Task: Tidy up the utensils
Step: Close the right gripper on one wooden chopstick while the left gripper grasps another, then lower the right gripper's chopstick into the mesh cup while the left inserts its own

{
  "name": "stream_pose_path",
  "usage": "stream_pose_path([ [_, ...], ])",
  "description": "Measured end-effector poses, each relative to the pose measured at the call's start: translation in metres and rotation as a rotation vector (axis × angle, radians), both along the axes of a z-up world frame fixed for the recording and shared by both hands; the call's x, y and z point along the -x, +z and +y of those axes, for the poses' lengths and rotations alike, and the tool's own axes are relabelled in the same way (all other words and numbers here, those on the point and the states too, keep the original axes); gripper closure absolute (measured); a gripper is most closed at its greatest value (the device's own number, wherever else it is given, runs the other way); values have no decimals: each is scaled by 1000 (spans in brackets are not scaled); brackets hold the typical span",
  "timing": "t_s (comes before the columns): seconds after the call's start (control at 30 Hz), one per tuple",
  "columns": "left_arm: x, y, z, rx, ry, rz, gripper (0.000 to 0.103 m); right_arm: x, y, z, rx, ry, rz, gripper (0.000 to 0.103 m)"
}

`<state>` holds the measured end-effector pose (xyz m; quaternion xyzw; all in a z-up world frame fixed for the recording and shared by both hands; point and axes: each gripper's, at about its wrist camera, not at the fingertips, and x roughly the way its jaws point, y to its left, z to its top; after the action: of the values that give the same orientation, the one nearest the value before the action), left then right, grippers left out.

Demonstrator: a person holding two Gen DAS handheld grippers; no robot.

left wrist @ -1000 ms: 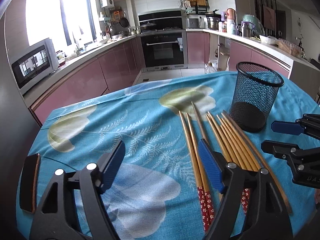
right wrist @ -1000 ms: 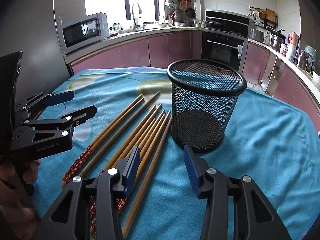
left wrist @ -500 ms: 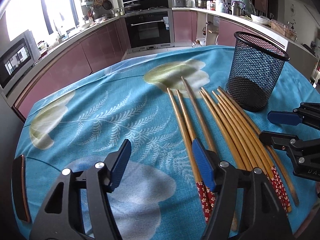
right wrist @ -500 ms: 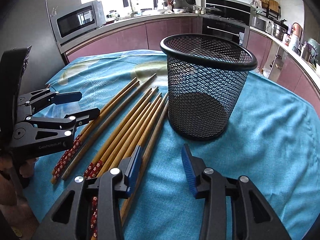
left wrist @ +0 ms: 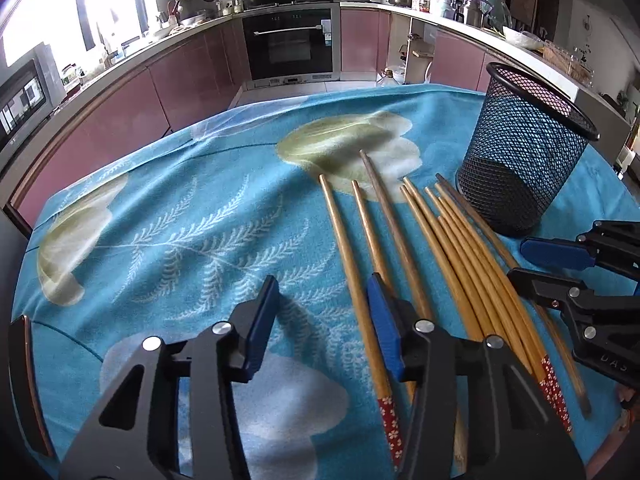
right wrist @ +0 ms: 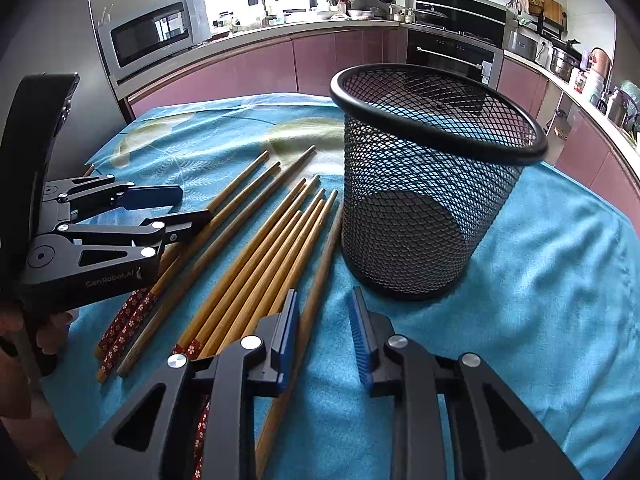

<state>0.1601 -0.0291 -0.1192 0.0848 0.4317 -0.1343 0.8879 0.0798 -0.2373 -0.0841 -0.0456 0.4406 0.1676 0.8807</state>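
Chopsticks (left wrist: 404,240) lie side by side on the table (left wrist: 180,208), which is covered with a blue cloth printed with pale leaves and fern fronds. They are long, tan wooden sticks with narrow tips pointing away from the cameras; several carry red butt ends patterned with small white flowers. One or two look darker and plainer. A black wire-mesh cup (right wrist: 432,184) stands upright just beside the row's far end, close to the outermost stick, and nothing shows inside it.

The left gripper (left wrist: 322,308) hangs low over the near part of the table, fingers spread wide with nothing between them; its right finger sits above the leftmost chopsticks, and its left finger is over bare cloth. The right gripper (right wrist: 324,328) is likewise low and wide open, holding nothing, its left finger over the butt ends of the main bundle and its right finger over the cloth in front of the cup.
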Motion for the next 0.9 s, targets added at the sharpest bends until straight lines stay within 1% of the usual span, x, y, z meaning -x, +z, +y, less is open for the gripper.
stream_pose_path([
  [0.07, -3, 0, -2, 13, 5, 7, 71, -2, 0, -3, -22, -3, 8, 85],
  [0.1, -5, 1, -4, 17, 7, 9, 74, -2, 0, -4, -35, -2, 14, 93],
  [0.17, -5, 1, -6, 26, 11, 14, 89, -3, 0, -7, -67, -2, 28, 95],
  [0.23, -5, 2, -7, 41, 19, 19, 94, -2, 1, -11, -86, -2, 30, 96],
  [0.4, 3, 8, 2, 91, 44, 11, 95, 6, 11, -23, -129, 3, 10, 97],
  [0.57, 18, 28, 7, 131, 25, -32, 95, 17, 30, -26, -171, 55, -32, 97],
  [0.67, 29, 48, 9, 163, 1, -62, 95, 26, 47, -29, -211, 83, -70, 97],
  [0.77, 41, 73, 14, 219, -24, -98, 95, 32, 68, -38, -260, 95, -121, 97],
  [0.9, 57, 111, 16, 302, -77, -155, 95, 42, 98, -54, -309, 90, -214, 97],
])
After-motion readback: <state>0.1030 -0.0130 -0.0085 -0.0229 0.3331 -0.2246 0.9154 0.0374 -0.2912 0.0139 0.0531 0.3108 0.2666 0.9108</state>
